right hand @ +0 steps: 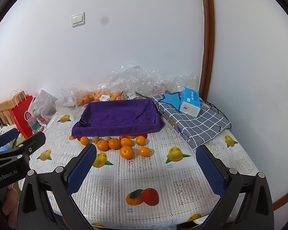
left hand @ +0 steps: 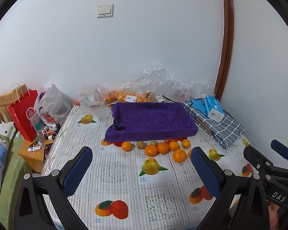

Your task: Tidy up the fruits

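Several loose oranges (left hand: 163, 148) (right hand: 114, 143) lie on the table just in front of a tray lined with a purple towel (left hand: 149, 120) (right hand: 117, 117). Small brownish fruits (left hand: 140, 144) and red ones (left hand: 168, 141) sit among them. The tray holds nothing. My left gripper (left hand: 142, 170) is open and empty, held above the near table, short of the fruit. My right gripper (right hand: 146, 170) is open and empty too, beside it; it shows at the right edge of the left wrist view (left hand: 266, 153).
Clear plastic bags of oranges (left hand: 124, 95) lie at the wall behind the tray. A folded checked cloth (left hand: 220, 128) with a blue tissue pack (left hand: 214, 108) lies right of the tray. A red paper bag (left hand: 25, 115) and clutter stand on a side cabinet at left.
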